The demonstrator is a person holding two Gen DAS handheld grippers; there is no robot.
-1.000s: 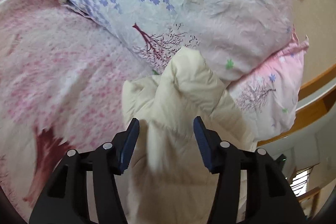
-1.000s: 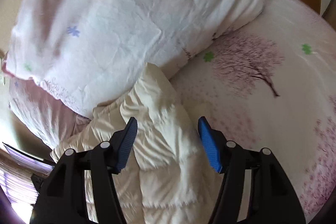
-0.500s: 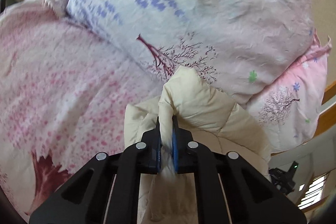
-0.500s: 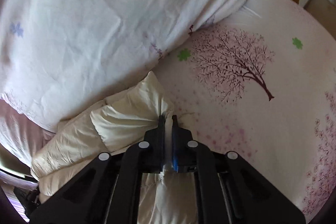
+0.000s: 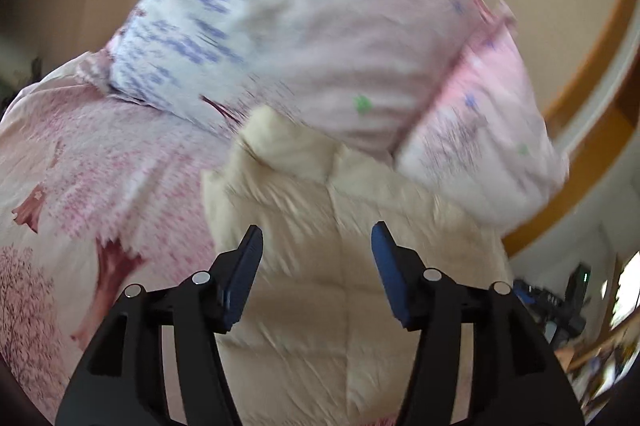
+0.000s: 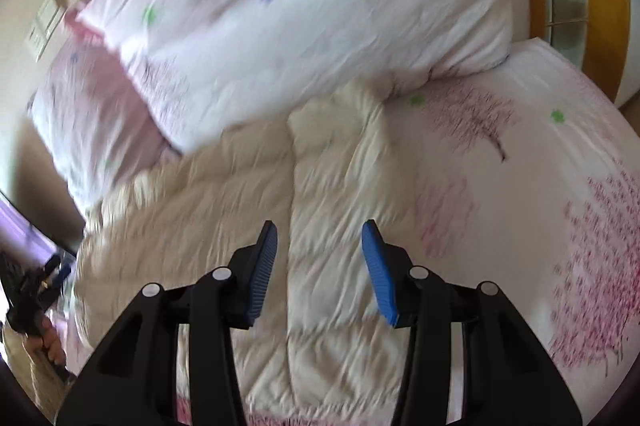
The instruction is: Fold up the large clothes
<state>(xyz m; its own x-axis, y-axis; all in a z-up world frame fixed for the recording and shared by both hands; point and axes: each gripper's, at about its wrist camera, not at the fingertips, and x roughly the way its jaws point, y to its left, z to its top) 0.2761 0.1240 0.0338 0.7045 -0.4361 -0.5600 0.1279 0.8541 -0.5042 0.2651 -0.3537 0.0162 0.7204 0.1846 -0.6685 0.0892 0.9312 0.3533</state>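
Note:
A cream quilted jacket [image 5: 320,246] lies on the pink blossom-print bed sheet [image 5: 80,186], its top end against the pillows. In the left wrist view my left gripper [image 5: 316,238] hovers above the jacket, its jaws opening with nothing pinched between the blue pads. The right wrist view shows the same jacket [image 6: 328,194] spread flat, a seam running up its middle. My right gripper [image 6: 318,232] is above it, jaws opening too, and no cloth is between its pads. Both views are blurred by motion.
Two big floral pillows [image 5: 320,26] are piled at the head of the bed, seen also as pillows [image 6: 280,26] from the right. A wooden bed frame [image 6: 600,6] curves behind them. The other hand-held gripper [image 6: 36,286] shows at the far left edge.
Both grippers shut on folds of the jacket half a second ago, then let go and opened. Both have pulled back and up, and the jacket now lies flatter.

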